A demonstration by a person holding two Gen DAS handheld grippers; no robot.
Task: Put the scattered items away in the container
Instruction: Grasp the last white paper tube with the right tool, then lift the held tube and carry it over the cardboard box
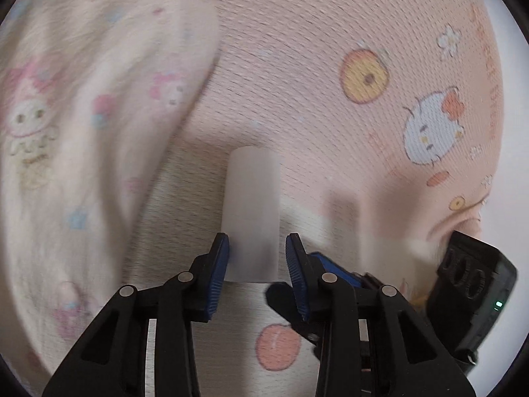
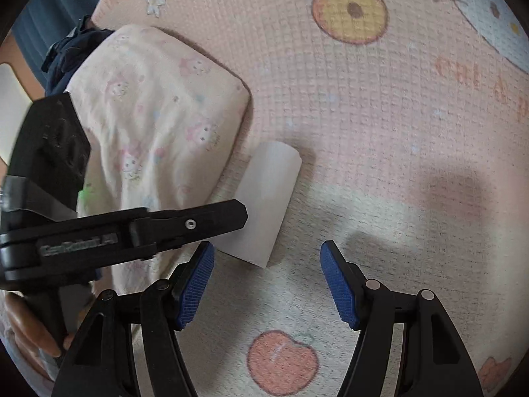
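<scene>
A white cylinder (image 1: pixel 253 211) lies on the pink printed mat (image 1: pixel 330 66), its near end between the blue pads of my left gripper (image 1: pixel 257 254). The left pad touches its side, while a thin gap shows at the right pad, so the gripper reads as open around it. In the right wrist view the same cylinder (image 2: pixel 269 198) lies ahead and left of my right gripper (image 2: pixel 266 281), which stands open over bare mat with nothing between its pads. One black finger (image 2: pixel 198 223) of the left gripper crosses the cylinder's near left side. No container is in view.
A folded cream cloth with pink bunny prints (image 2: pixel 155 122) lies against the cylinder's left side and fills the left of the left wrist view (image 1: pixel 82 132). The right gripper's black housing (image 1: pixel 472 281) sits close on the right. A person's hand (image 2: pixel 29 327) holds the left gripper.
</scene>
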